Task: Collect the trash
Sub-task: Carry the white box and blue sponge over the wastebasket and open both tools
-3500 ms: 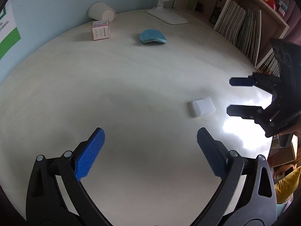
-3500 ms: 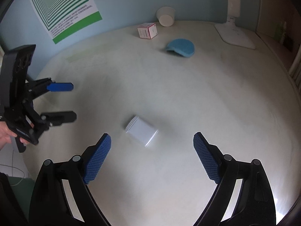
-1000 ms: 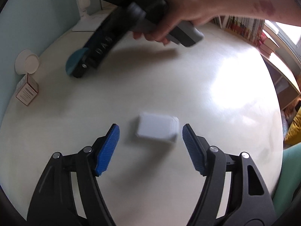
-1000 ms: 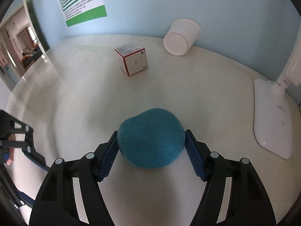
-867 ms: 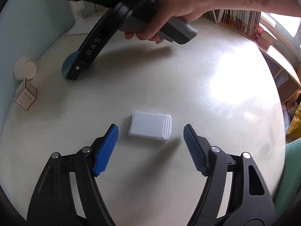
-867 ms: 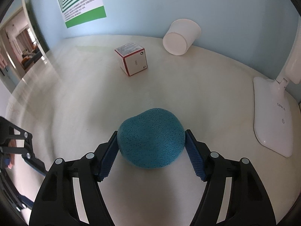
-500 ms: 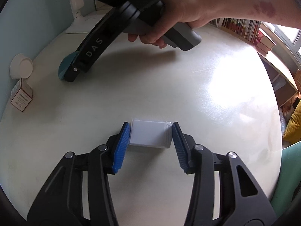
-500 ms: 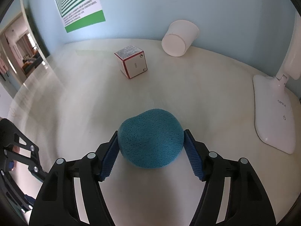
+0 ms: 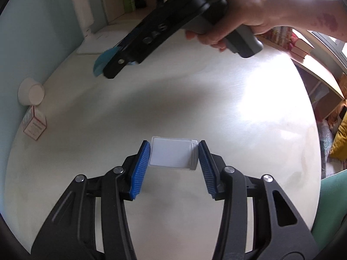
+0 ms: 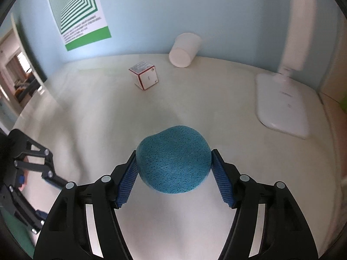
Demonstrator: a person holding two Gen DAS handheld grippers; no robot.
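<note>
Already my left gripper (image 9: 173, 159) pinched the white case (image 9: 172, 155), my right gripper (image 10: 173, 170) the blue sponge (image 10: 173, 159), both just above the pale table (image 9: 216, 112). I feared the smooth case might slip from its narrow grip. Beyond the sponge lay a small box (image 10: 144, 78) and tipped cup (image 10: 184, 49), near the blue wall (image 10: 195, 6).

Two grippers: the left gripper (image 9: 174, 159) and the right gripper (image 10: 173, 166). One white flat plastic case (image 9: 173, 156), one blue sponge (image 10: 174, 159), one small printed carton (image 10: 144, 77), one white paper cup (image 10: 184, 49), one white desk lamp (image 10: 284, 106), one green-striped poster (image 10: 78, 10), one table (image 10: 91, 108).
</note>
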